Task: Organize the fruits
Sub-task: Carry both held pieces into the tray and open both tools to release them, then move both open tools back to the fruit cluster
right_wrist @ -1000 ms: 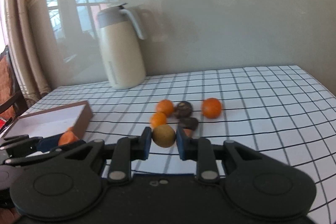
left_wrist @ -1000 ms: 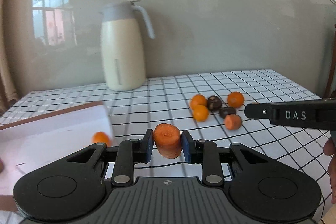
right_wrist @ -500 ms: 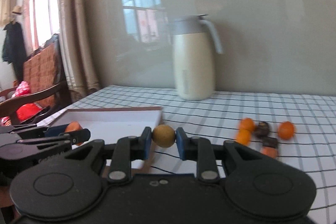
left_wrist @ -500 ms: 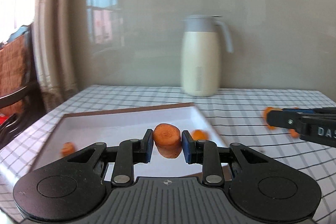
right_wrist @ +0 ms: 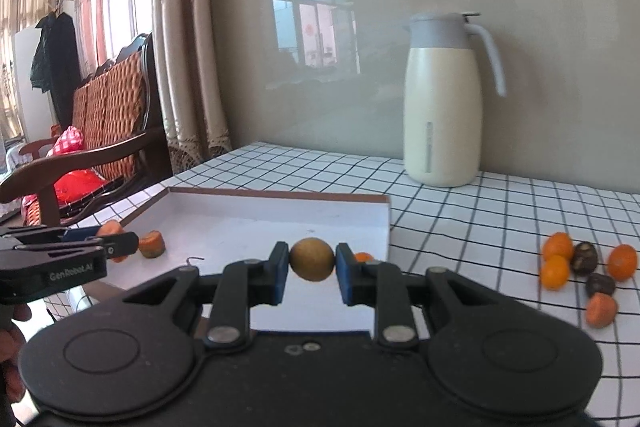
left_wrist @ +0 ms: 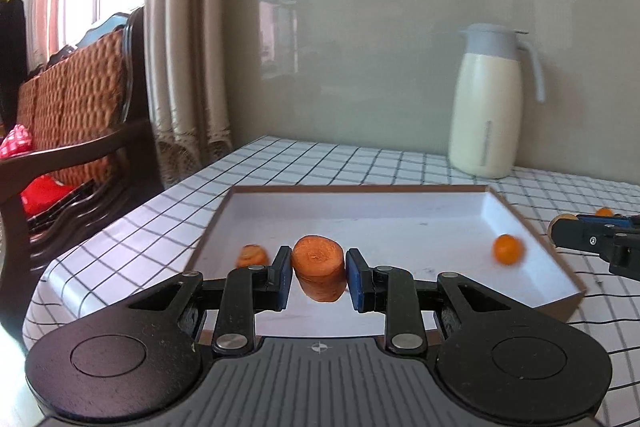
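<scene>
We take the white tray (left_wrist: pixel 532 227) as our landmark and place everything against it. Our left gripper (left_wrist: pixel 319 273) pinches a carrot chunk (left_wrist: pixel 319 269) by its sides, cut face up, held over the tray's near-left part, so that letting go would drop it flat onto the tray floor. Another carrot piece (left_wrist: pixel 252 255) already lies in the tray just left of the held one, which suggests we group like with like. A small orange fruit (left_wrist: pixel 507 249) sits by the tray's right wall, apart from the carrots.

Our right gripper (right_wrist: pixel 312 269) is pressed onto a round brownish-yellow fruit (right_wrist: pixel 312 259), gripped across its widest part so it cannot roll out, and hangs over the tray's near-right part. From this view the orange fruit (right_wrist: pixel 363 257) shows just behind the right pad.

Well to the right of the tray, on the checked tablecloth (right_wrist: pixel 500 219), the unsorted cluster waits: orange fruits (right_wrist: pixel 557 261), dark brown ones (right_wrist: pixel 585 258) and one more carrot chunk (right_wrist: pixel 601 310). The cream jug (right_wrist: pixel 444 99) stands behind the tray, out of our path.

We judge that both pieces are ready to be set down, with the cluster left to fetch.
</scene>
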Available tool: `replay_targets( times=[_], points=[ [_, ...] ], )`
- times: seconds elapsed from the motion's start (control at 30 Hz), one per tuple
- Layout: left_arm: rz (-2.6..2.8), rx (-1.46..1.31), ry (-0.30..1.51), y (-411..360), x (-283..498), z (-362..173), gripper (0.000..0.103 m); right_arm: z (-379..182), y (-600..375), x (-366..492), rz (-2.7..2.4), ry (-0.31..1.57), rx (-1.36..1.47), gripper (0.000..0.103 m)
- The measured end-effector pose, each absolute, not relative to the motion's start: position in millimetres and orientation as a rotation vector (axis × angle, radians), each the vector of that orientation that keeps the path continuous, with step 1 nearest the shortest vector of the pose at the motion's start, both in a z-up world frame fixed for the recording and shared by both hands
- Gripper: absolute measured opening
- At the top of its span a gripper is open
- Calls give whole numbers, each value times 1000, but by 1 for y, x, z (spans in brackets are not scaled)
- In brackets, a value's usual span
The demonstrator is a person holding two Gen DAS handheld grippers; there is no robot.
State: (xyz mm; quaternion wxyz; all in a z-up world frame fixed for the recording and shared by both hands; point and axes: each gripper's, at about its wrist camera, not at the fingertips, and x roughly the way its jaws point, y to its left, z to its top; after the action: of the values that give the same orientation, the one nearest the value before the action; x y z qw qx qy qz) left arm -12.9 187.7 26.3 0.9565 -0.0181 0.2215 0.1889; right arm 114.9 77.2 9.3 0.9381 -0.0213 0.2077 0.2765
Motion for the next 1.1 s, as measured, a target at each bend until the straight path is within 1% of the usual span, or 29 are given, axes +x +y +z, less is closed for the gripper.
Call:
replay_targets(
  times=[0.27,0.3,0.33,0.37,0.4,0.43,0.47,0.5,0.77,0.93,1.1],
  points=[
    [418,-65,477,210,-7,17,29,0,102,125,575,432,-56,17],
    [419,-69,480,212,-7,16,29,0,104,126,570,426,-56,22],
    [427,-69,481,212,-6,15,29,-1,105,126,556,409,-62,32],
    [436,-67,480,213,-6,15,43,-1,107,126,530,386,-72,66],
    [442,-74,471,212,-6,15,65,-1,106,123,489,348,-76,97],
    [451,-80,439,211,-10,16,102,-1,103,118,445,283,-70,96],
    [463,-70,389,208,-14,18,103,-1,100,113,437,226,-68,97],
    [463,-55,367,205,-15,21,103,1,99,113,439,230,-78,97],
    [443,-26,347,190,-10,24,103,2,72,117,411,287,-20,97],
    [460,7,307,168,-14,31,103,7,52,112,359,266,18,97],
    [357,-16,336,142,-7,38,103,13,30,105,336,262,-17,97]
  ],
)
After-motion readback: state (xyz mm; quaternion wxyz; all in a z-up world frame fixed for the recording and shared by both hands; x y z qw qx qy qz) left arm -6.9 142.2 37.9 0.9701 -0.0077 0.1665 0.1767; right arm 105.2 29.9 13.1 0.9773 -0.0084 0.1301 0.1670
